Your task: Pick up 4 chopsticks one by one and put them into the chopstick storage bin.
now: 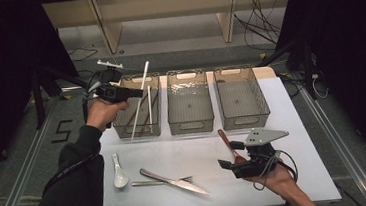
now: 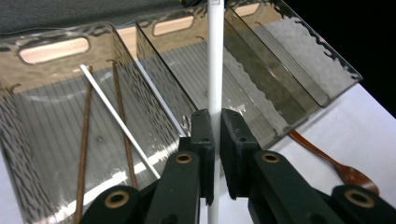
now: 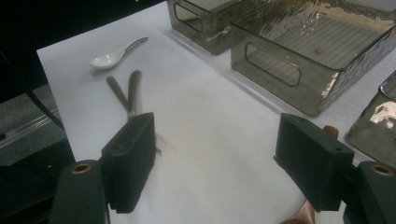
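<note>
White chopstick (image 1: 139,99) clamped between the jaws of the left gripper (image 1: 137,92), slanting across the left bin (image 1: 155,80), upper end above the far rim, lower end past the near wall, close above the table (image 1: 200,154). Seen in the left gripper view as a pale rod (image 2: 215,70) running straight up between the closed black jaws (image 2: 217,140). Inside that bin: a second white chopstick (image 2: 116,116) lying aslant and two brown chopsticks (image 2: 84,149) on the ribbed floor. Middle bin (image 1: 191,125) and right bin (image 1: 266,103) alongside, all three in a row at the far side of the white tabletop.

Right gripper (image 1: 230,154) low over the near right part of the table, jaws wide apart, nothing between them (image 3: 215,163). Brown wooden spoon (image 1: 228,143) just beside it, handle towards the right bin.

On the near left of the table: white ceramic spoon (image 1: 119,174), knife (image 1: 175,181) and fork (image 1: 160,182), the knife crossing over the fork.
</note>
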{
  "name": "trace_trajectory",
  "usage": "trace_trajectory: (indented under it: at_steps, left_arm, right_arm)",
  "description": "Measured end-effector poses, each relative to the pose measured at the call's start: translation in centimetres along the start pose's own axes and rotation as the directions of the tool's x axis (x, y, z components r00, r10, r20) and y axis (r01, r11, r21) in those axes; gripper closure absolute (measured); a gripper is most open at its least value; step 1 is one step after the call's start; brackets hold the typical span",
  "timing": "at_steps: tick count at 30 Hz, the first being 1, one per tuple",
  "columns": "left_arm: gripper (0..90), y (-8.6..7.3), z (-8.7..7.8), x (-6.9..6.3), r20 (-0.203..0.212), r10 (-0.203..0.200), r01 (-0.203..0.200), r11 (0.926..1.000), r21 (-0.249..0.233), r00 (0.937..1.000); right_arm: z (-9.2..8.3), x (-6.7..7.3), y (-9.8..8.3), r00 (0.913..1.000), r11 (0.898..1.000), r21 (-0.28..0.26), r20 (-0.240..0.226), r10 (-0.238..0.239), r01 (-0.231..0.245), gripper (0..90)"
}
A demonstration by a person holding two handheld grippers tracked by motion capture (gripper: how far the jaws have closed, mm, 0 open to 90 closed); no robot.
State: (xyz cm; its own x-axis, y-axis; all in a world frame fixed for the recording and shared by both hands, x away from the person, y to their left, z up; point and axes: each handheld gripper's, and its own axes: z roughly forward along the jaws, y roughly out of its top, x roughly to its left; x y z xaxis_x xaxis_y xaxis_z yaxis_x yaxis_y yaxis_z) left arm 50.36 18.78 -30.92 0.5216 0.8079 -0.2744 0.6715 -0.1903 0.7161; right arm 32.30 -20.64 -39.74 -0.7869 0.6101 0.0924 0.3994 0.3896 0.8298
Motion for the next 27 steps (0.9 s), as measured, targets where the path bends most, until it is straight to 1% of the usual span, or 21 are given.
trace_trajectory:
  at_steps: [4, 6, 9, 10, 13, 15, 16, 18, 21, 23, 26, 27]
  left_arm:
    - [83.4, 1.0, 0.5, 0.5, -0.03, 0.002, -0.001, 0.9999, 0.013, 0.9995]
    - [83.4, 1.4, 0.8, 0.8, -0.043, -0.003, 0.004, 1.0, 0.008, 0.9991]
    - [83.4, 2.0, 1.3, 1.2, -0.068, 0.005, -0.004, 0.9999, 0.015, 0.9977]
    - [83.4, 2.1, 1.4, 1.3, -0.071, 0.009, -0.008, 0.9997, 0.021, 0.9974]
    - [83.4, 2.6, 1.7, 1.8, -0.067, 0.018, -0.017, 0.9998, 0.009, 0.9976]
    - [83.4, 2.8, 1.8, 2.0, -0.087, 0.037, -0.036, 0.9993, 0.014, 0.9956]
    - [83.4, 3.0, 1.8, 2.2, -0.094, 0.039, -0.038, 0.9992, 0.01, 0.9948]
    - [83.4, 3.2, 1.7, 2.8, -0.109, 0.022, -0.022, 0.9998, 0.002, 0.9938]
    - [83.4, 3.3, 1.6, 3.8, -0.134, 0.015, -0.017, 0.9998, -0.009, 0.9909]
    - [83.4, 3.2, 1.6, 4.3, -0.158, 0.02, -0.021, 0.9998, -0.006, 0.9872]
    - [83.4, 3.1, 1.8, 4.8, -0.179, 0.02, -0.019, 0.9998, 0.008, 0.9836]
    - [83.4, 3.1, 1.8, 4.9, -0.183, 0.024, -0.023, 0.9997, 0.005, 0.9828]
  right_arm:
    - [0.0, 0.0, 0.0, 1.0, 1.0, 0.001, -0.002, 0.001, -0.001, 29.5]
    - [0.0, 0.0, 0.0, 1.0, 1.0, 0.0, -0.003, 0.001, -0.001, 29.6]
    - [0.0, 0.0, 0.0, 1.0, 1.0, 0.002, -0.005, 0.001, -0.001, 29.6]
    - [0.0, 0.0, 0.0, 1.0, 1.0, 0.002, -0.003, 0.0, 0.0, 29.6]
    - [0.0, 0.0, 0.0, 1.0, 1.0, 0.002, -0.006, 0.0, 0.0, 29.5]
    - [0.0, 0.0, 0.0, 1.0, 1.0, 0.001, -0.008, 0.0, 0.0, 29.5]
    - [0.0, -0.1, 0.0, 1.0, 1.0, 0.0, -0.008, 0.001, -0.001, 29.6]
    - [0.0, -0.2, -0.1, 1.0, 1.0, -0.001, -0.008, 0.004, -0.004, 29.5]
    - [0.0, -0.1, -0.1, 1.0, 1.0, -0.002, -0.009, 0.003, -0.003, 29.5]
    - [0.0, -0.1, -0.1, 1.0, 1.0, -0.001, -0.009, 0.002, -0.002, 29.6]
    - [0.0, -0.1, -0.1, 0.9999, 1.0, -0.002, -0.01, 0.001, -0.001, 29.5]
    - [0.0, -0.2, -0.1, 0.9999, 1.0, -0.002, -0.01, 0.001, -0.001, 29.5]
